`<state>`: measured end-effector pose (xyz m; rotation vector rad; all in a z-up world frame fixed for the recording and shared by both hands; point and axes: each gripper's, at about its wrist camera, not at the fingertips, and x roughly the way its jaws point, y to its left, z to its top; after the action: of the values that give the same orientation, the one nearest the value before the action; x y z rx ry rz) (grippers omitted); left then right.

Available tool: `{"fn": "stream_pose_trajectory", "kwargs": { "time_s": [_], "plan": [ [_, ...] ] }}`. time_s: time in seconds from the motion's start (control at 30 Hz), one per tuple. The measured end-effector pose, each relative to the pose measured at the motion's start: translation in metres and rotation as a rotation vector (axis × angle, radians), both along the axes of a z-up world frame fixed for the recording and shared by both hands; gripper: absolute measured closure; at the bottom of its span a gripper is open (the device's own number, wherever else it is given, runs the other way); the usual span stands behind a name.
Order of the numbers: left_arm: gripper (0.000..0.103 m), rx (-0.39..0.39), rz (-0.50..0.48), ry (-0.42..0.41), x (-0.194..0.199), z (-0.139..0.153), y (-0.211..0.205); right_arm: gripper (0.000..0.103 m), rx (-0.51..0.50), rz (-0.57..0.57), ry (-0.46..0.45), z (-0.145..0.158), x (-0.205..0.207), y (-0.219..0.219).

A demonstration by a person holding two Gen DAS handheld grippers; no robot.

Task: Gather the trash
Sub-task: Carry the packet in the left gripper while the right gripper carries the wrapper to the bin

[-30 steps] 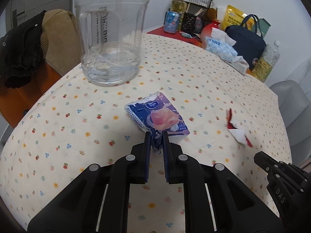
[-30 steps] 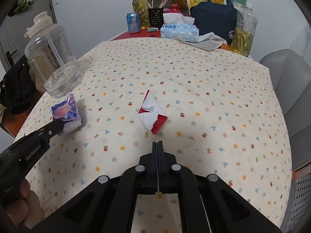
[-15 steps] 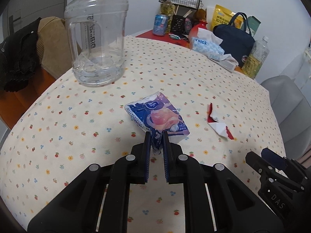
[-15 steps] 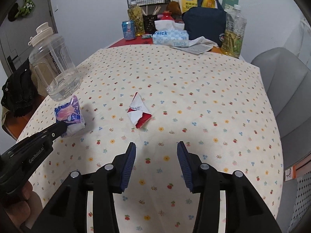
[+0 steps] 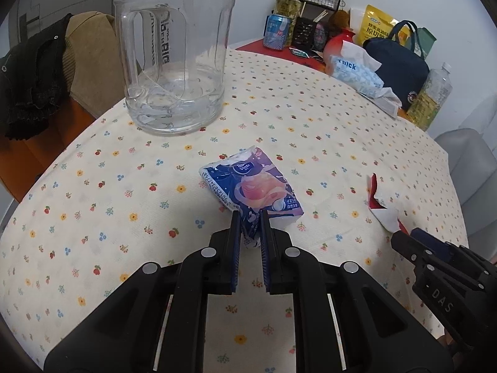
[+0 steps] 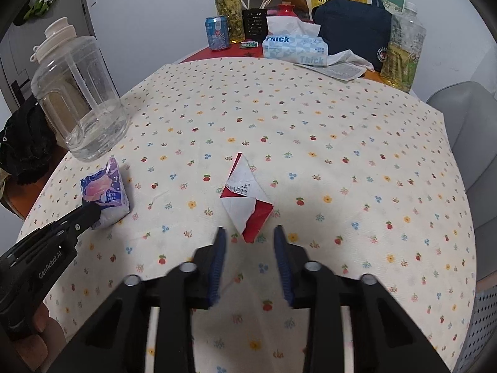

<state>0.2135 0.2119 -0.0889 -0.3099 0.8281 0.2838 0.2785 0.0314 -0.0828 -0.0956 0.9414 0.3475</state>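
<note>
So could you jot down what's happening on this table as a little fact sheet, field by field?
left hand-held gripper: shut on the tissue pack
right hand-held gripper: open, near end of the paper scrap between its fingers, not gripped
water jug: upright on the tablecloth, behind the tissue pack
far end of table: tissue box, soda can, dark bag, two bottles
trash left on cloth: paper scrap
</note>
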Motion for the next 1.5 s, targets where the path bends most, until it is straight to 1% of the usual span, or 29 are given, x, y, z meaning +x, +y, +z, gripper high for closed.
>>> {"fn": "stream_pose_trajectory", "kwargs": {
  "time_s": [0.03, 0.13, 0.27, 0.57, 0.83, 1.03, 1.3, 1.5],
  "plan": [
    [0.091, 0.001, -0.001, 0.0, 0.001, 0.0, 0.0, 0.088, 0.001, 0.006, 0.01, -0.002, 0.002, 0.001],
    [0.091, 0.004, -0.003, 0.0, 0.003, 0.001, -0.001, 0.09, -0.005, 0.007, -0.017, 0.0, 0.001, 0.001],
    [0.091, 0.004, -0.01, -0.004, 0.002, 0.003, -0.007, 0.09, 0.0, 0.011, -0.031, 0.006, -0.007, -0.006],
    [0.091, 0.021, -0.072, -0.042, -0.005, 0.025, -0.045, 0.09, 0.033, -0.022, -0.075, 0.032, -0.039, -0.042],
    [0.091, 0.024, -0.145, -0.071, -0.016, 0.037, -0.09, 0.09, 0.062, -0.106, -0.109, 0.05, -0.073, -0.097],
    [0.091, 0.038, -0.219, -0.099, -0.025, 0.051, -0.132, 0.09, 0.079, -0.185, -0.144, 0.065, -0.1, -0.145],
    [0.091, 0.054, -0.313, -0.126, -0.035, 0.066, -0.185, 0.09, 0.092, -0.278, -0.183, 0.077, -0.127, -0.197],
    [0.091, 0.064, -0.388, -0.13, -0.036, 0.071, -0.227, 0.09, 0.104, -0.349, -0.196, 0.079, -0.144, -0.239]
  ]
}}
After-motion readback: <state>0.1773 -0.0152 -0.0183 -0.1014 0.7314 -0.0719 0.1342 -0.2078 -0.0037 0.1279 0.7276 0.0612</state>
